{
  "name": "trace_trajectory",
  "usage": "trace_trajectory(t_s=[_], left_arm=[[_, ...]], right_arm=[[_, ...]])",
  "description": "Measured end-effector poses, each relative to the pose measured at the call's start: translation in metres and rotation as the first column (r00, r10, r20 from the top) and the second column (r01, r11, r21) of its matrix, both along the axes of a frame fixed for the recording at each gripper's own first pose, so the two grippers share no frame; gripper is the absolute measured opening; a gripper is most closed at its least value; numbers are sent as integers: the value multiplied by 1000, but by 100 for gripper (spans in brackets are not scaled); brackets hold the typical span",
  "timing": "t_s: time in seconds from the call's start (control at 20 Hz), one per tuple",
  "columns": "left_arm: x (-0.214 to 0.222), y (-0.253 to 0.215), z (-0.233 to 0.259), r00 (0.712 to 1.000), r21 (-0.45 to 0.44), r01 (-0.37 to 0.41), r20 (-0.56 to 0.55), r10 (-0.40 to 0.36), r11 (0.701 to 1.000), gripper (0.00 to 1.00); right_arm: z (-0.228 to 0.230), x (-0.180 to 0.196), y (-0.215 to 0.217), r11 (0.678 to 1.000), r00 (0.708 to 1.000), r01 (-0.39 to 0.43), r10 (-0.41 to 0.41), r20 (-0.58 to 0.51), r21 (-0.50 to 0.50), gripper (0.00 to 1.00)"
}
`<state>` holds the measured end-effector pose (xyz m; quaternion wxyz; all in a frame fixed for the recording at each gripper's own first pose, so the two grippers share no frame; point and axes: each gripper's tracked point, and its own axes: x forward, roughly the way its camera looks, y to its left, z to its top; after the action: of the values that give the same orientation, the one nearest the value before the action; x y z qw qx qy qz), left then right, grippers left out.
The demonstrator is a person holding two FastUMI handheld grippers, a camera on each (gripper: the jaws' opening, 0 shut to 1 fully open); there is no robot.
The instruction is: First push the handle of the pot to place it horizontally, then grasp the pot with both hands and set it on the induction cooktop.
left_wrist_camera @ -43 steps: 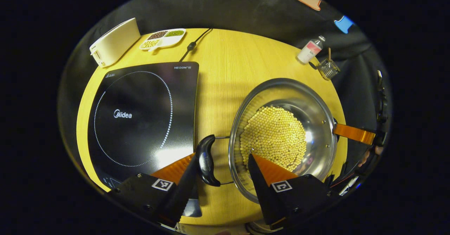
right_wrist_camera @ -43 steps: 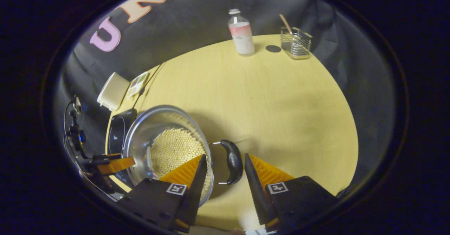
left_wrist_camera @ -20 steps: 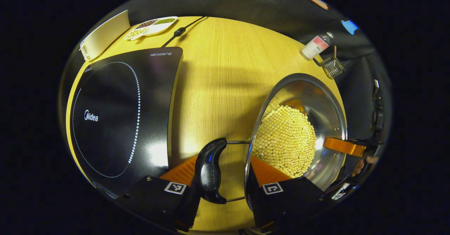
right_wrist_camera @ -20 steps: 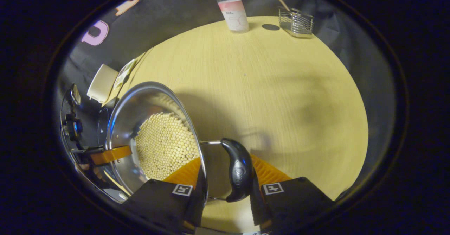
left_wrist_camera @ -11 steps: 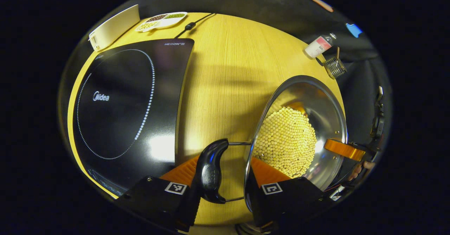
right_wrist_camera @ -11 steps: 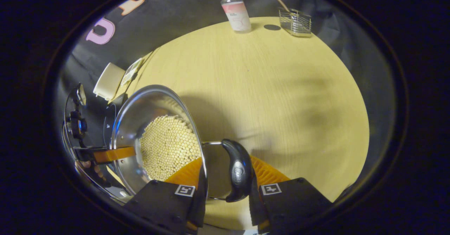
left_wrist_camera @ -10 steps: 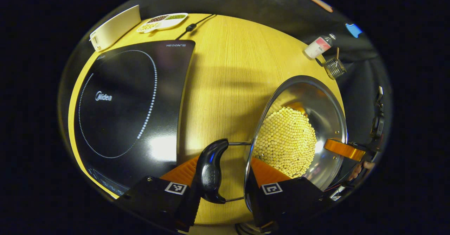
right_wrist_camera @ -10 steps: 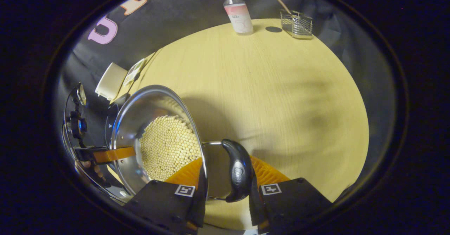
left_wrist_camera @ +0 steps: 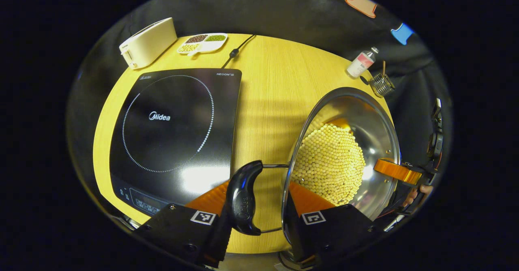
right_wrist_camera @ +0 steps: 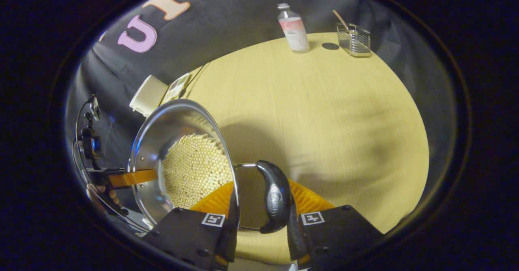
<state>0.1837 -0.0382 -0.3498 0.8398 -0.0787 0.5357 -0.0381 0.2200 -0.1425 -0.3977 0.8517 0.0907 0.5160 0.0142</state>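
now the pot [left_wrist_camera: 344, 157] is up off the table [left_wrist_camera: 267, 84], right of the cooktop [left_wrist_camera: 174, 129]. my left gripper [left_wrist_camera: 259, 206] and right gripper [right_wrist_camera: 261, 212] each squeeze a pot handle [left_wrist_camera: 242, 198].

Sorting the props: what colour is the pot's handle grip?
Glossy black handle grip, clearest in the right gripper view.

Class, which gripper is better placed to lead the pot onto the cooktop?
Left gripper, probably: it grips the pot on the side facing the cooktop; the right gripper grips the far side.
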Motion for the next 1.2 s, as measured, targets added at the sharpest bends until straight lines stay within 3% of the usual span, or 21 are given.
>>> trace_trajectory(t_s=[0.15,0.2,0.3,0.35,0.4,0.45,0.6,0.9,1.2], left_arm=[[-9,8,9,1000,17,-11,7,11,1000,63],[-10,11,12,1000,24,-12,10,12,1000,63],[-11,20,17,1000,36,-15,18,14,999,63],[-10,25,18,1000,39,-13,22,12,999,62],[-8,29,20,1000,38,-9,28,8,999,63],[-6,33,22,1000,34,-8,31,7,999,62],[2,52,21,999,30,9,43,-10,1000,62],[19,124,-2,999,-34,37,21,-37,999,63],[54,194,-7,986,-60,135,104,-128,989,62]], right_arm=[[0,3,3,1000,1000,-17,17,4,25,47],[0,4,3,999,1000,-21,21,5,31,53],[-3,5,8,999,1000,-24,23,6,42,53],[-3,6,9,999,1000,-24,23,7,45,46],[-1,7,8,999,1000,-20,20,9,45,46],[-1,6,7,999,1000,-17,16,10,44,53],[-3,4,12,999,1000,0,0,-5,43,53],[10,3,18,999,999,50,-50,-12,-12,53],[21,-6,13,988,991,132,-131,12,-79,53]])
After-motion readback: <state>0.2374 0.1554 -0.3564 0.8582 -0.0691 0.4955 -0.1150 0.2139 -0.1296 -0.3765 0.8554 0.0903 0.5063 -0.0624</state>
